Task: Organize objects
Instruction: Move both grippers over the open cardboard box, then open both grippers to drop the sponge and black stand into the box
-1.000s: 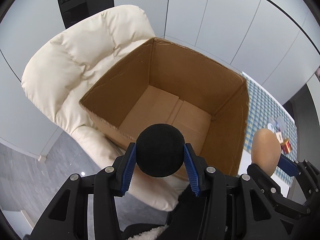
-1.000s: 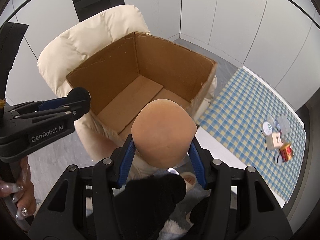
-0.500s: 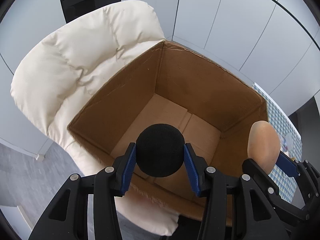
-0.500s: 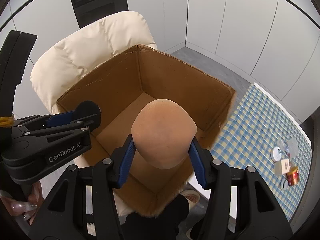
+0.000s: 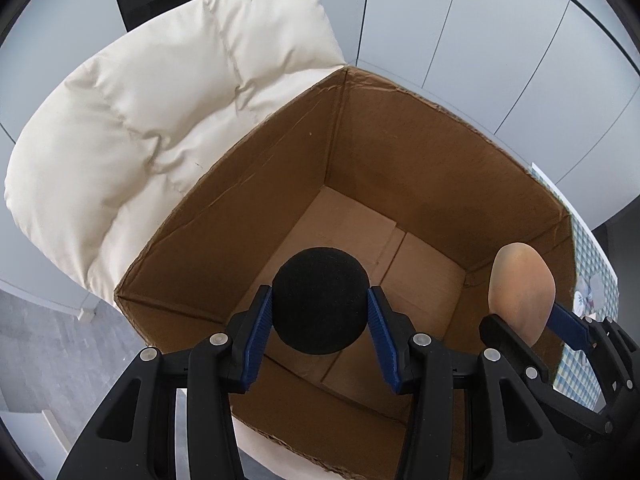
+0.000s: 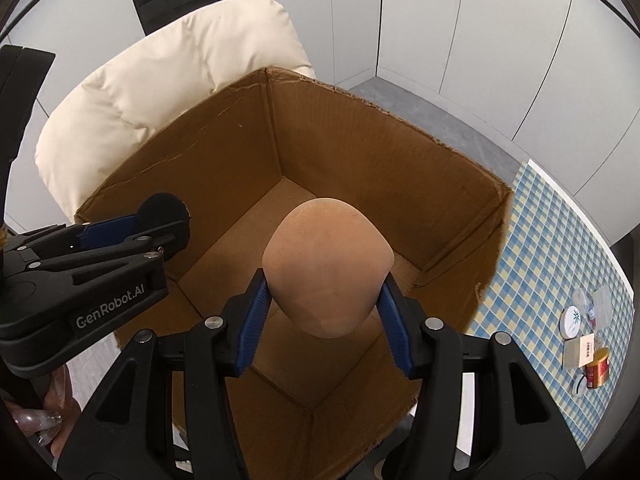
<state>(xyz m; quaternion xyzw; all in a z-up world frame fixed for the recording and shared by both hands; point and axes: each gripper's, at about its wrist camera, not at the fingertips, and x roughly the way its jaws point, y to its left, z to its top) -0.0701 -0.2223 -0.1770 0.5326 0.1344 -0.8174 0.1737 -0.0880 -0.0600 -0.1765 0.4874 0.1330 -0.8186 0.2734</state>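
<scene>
An open cardboard box [image 5: 400,152] [image 6: 360,152] sits on a cream padded chair, and its floor is bare. My left gripper [image 5: 320,312] is shut on a black foam ball [image 5: 320,300], held over the box's near left part. My right gripper [image 6: 326,284] is shut on a tan egg-shaped sponge [image 6: 326,268], held over the box's middle. In the left wrist view the sponge [image 5: 522,288] and right gripper [image 5: 528,320] show at the right. In the right wrist view the left gripper [image 6: 160,220] and black ball [image 6: 164,208] show at the left.
The cream chair [image 5: 160,120] [image 6: 180,72] rises behind and left of the box. Right of the box lies a blue checked cloth [image 6: 552,264] with small jars, a red tin [image 6: 598,368] and a white lid [image 6: 574,318]. White cabinet panels stand behind.
Both grippers have moved forward and down, from short of the box's near rim to above its inside. The box now fills more of both views. Each grip is unchanged.
</scene>
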